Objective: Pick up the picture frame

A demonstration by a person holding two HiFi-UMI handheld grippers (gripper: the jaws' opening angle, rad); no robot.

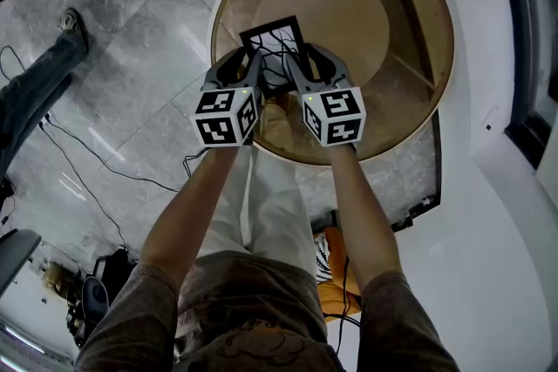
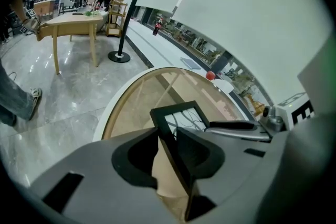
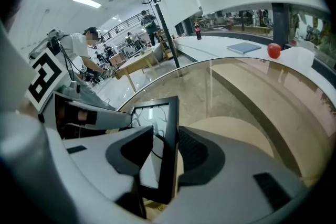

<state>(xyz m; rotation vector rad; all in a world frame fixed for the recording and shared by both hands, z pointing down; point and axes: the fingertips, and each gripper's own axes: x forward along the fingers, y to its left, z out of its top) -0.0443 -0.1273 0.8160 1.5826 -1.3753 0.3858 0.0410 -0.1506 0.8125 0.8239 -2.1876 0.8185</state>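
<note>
In the head view, the left gripper [image 1: 247, 58] and the right gripper [image 1: 307, 57] met at the black picture frame [image 1: 275, 37], one on each side, over the round table [image 1: 410, 100]; in the left gripper view, the jaws pinched one edge of the picture frame [image 2: 181, 115]; in the right gripper view, the jaws squeezed its other edge, and a red round thing [image 3: 273, 50] sat far back.
</note>
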